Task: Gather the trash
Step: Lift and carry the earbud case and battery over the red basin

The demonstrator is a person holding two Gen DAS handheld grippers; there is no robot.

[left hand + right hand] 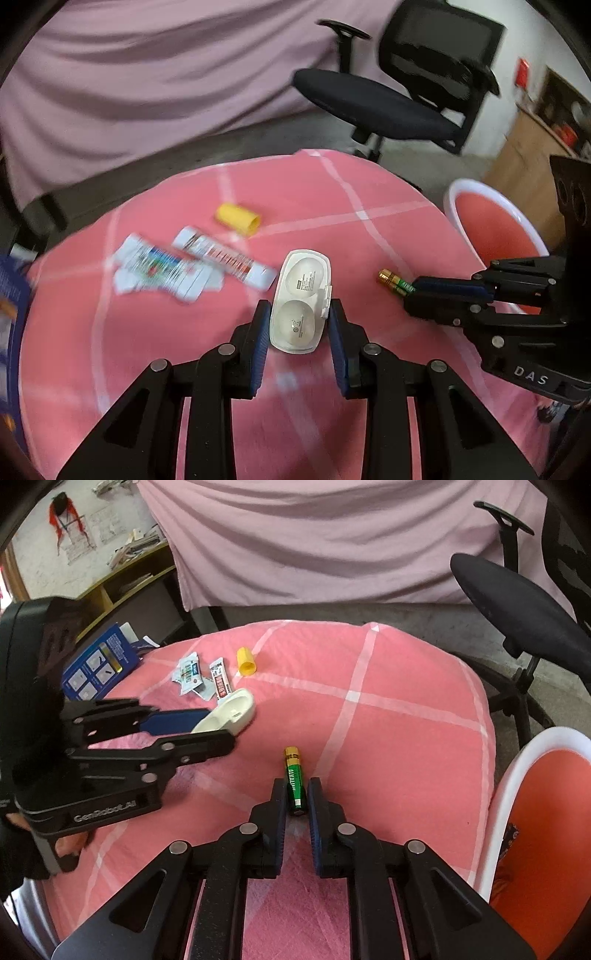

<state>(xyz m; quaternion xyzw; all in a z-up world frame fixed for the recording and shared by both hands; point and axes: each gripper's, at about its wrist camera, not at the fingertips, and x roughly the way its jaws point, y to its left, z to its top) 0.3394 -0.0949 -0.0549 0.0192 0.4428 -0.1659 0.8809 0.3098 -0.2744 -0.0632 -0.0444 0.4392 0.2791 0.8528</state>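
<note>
Currently, two hand-held grippers work over a desk covered in a pink cloth with pale checked lines [388,686].

The right gripper [296,797] has its jaws pressed together on a green and gold alkaline battery [294,779], pinching its lower half. The battery's long axis runs straight away from the gripper, in line with the jaws, gold tip pointing forward towards the far edge of the desk. Whether it rests on the cloth or is lifted clear of it cannot be told.

The left gripper [300,325] has its jaws narrowly spread around a white oval plastic case with two round wells [300,299]. The pads sit at the case's near half; the right pad looks to touch its clasp, but a firm pinch cannot be confirmed. The case's long axis also points away from the gripper, tilted slightly rightward at the far end.

To do this step well, the left jaws probably need to close squarely across the case's narrow width before lifting, since the smooth shell may slip.

A white-rimmed bin with an orange lining [509,786] stands just beside the desk on the right, the likely destination. A yellow plastic cap [238,218] and torn white wrappers [166,271] lie farther back.
</note>
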